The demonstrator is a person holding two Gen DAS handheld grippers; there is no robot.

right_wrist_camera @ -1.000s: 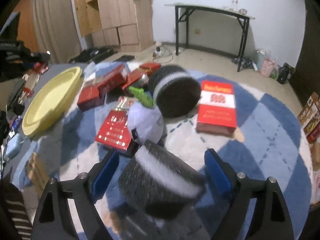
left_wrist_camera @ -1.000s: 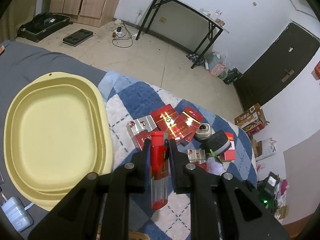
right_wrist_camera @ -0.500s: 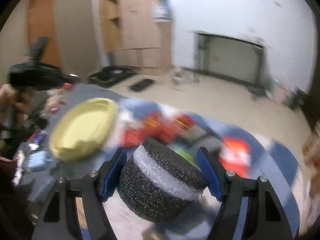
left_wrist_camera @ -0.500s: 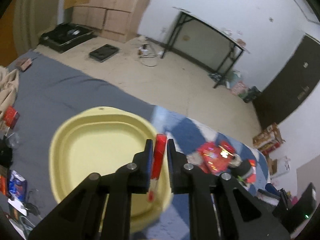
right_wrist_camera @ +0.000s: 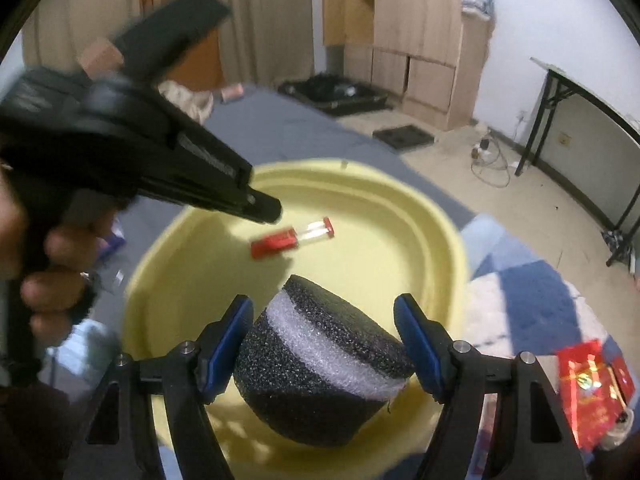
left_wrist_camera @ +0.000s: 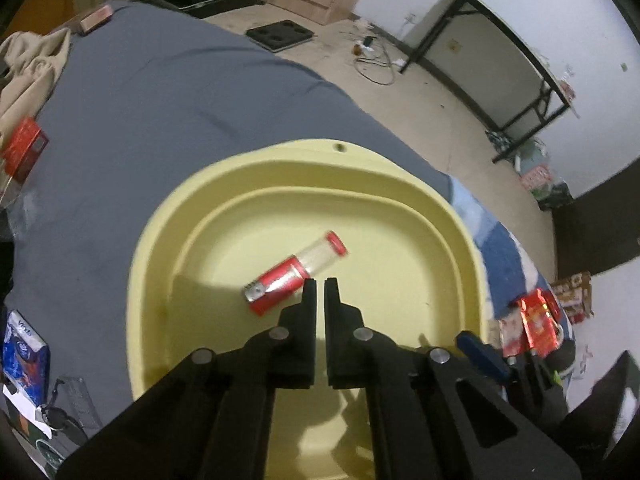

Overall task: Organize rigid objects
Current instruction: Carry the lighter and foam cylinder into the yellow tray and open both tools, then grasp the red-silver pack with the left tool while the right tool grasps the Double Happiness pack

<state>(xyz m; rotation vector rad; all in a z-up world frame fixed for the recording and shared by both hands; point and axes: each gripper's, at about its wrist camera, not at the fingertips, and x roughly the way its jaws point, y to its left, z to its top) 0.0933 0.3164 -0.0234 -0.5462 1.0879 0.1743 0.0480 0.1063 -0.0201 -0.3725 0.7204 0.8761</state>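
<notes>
A lived-in room of a home, seemingly a bedroom. A grey sheet (left_wrist_camera: 168, 92) covers a bed-like surface in the near part, with a blue-and-white checked blanket (right_wrist_camera: 532, 300) to the right and crumpled beige clothing (left_wrist_camera: 28, 64) at far left. Beyond lie a bare tiled floor (left_wrist_camera: 420, 92), plywood cabinets (right_wrist_camera: 416, 32), a curtain (right_wrist_camera: 264, 16), a black folding table (left_wrist_camera: 508, 52) against the white wall, and loose cables (right_wrist_camera: 490, 160).

Left tongs (left_wrist_camera: 319, 286) point steeply downward at mid-frame, jaws pressed together with nothing between them. Upper left of the right view, a hand (right_wrist_camera: 40, 280) grips their handle. Right tongs (right_wrist_camera: 323, 322) sit low centre, blue fingers (right_wrist_camera: 230, 338) spread wide.
</notes>
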